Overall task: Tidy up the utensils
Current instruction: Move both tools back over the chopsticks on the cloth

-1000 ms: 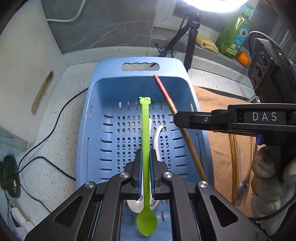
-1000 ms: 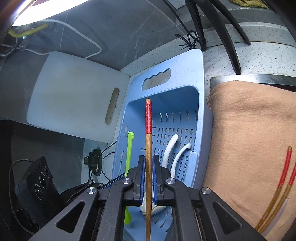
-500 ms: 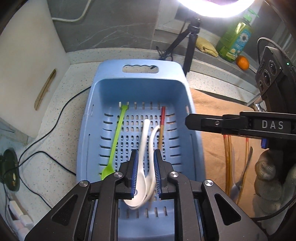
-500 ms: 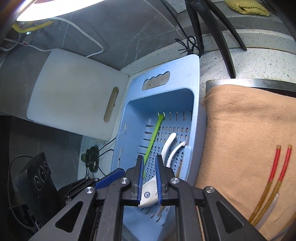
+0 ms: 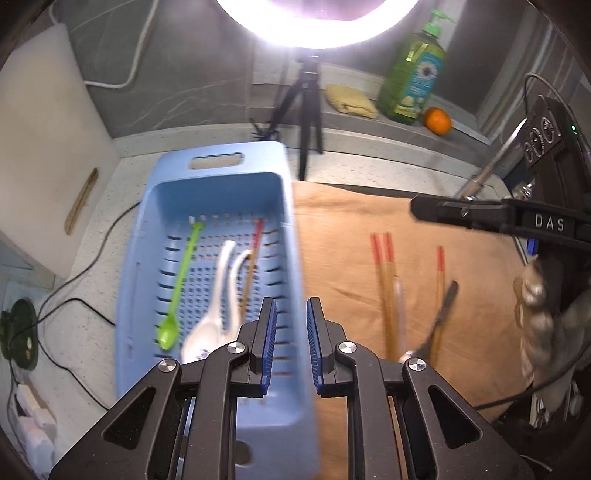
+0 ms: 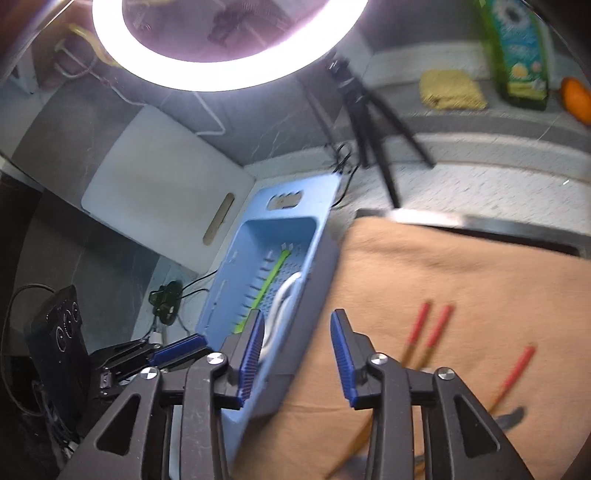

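Spreading across the right of the counter, a tan cloth (image 5: 369,221) is seen with a blue basket (image 5: 147,258) just beside it on the left. A white board (image 5: 40,155) is propped at the far left, and a ring light (image 5: 314,22) on a tripod (image 5: 306,110) stands behind the basket.

A second ago a green spoon was pinched by the left gripper (image 5: 290,347) and a chopstick by the right gripper (image 6: 297,354). Both have since been released. The green spoon (image 5: 181,284) now lies along the basket's left side. Two white spoons (image 5: 218,295) lie mid-basket, and the released chopstick (image 5: 253,258) is seen just right of them, its red tip toward the far wall.

Both claws are now spread and empty. The left one is held over the basket's right rim, while the right one is held over the edge where basket meets cloth. Both views are blurred, so motion away from the basket is judged likely.

Left on the cloth are a pair of chopsticks (image 5: 384,280) lying side by side, a single chopstick (image 5: 439,280) well apart from them, and a metal utensil (image 5: 439,314) crossing near that one; its type cannot be told through the blur.

Four pieces are thus placed, and roughly half the work is judged done. The cloth items are presumably to be fetched next.
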The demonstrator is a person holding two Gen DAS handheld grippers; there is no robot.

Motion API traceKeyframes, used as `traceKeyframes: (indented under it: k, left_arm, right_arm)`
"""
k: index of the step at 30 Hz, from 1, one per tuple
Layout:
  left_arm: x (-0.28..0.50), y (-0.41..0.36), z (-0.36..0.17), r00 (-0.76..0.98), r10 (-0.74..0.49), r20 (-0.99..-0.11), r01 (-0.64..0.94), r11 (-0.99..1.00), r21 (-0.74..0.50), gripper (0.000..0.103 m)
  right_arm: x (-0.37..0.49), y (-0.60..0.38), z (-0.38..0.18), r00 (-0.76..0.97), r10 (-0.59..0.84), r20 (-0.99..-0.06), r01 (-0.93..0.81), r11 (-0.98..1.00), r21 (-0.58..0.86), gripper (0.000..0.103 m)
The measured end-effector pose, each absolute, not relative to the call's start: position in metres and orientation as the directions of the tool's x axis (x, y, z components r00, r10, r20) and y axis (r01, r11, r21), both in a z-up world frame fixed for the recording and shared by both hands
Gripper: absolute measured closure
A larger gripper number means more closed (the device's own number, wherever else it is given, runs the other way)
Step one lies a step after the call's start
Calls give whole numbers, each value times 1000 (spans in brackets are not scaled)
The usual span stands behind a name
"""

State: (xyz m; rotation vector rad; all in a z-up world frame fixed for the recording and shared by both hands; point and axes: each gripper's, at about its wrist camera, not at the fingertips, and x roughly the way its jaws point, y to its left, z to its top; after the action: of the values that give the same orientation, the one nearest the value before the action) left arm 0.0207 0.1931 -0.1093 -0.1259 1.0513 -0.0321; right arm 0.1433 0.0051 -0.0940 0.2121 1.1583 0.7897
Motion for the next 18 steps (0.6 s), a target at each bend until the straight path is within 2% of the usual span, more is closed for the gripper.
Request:
traceKeyframes:
  k: [3, 5, 7, 18]
  left_arm:
    - [19, 171, -112, 492, -103, -865, -14, 992, -126, 88]
    - [19, 156, -116, 490, -102, -865, -3, 993, -119, 88]
    - [20, 143, -122, 482, -114, -869, 6, 992, -127, 88]
    - [21, 91, -160, 410, -153, -899, 50, 988, -146, 88]
  right_arm:
    - [145, -29, -88, 202, 654, -729, -457, 721, 521, 65]
    - [147, -47, -88, 209, 649, -732, -458, 726, 513, 57]
    - [150, -66, -89, 208, 638, -741, -460, 732, 502, 53]
    - [149, -132, -128, 134, 595, -792, -374, 771, 516, 53]
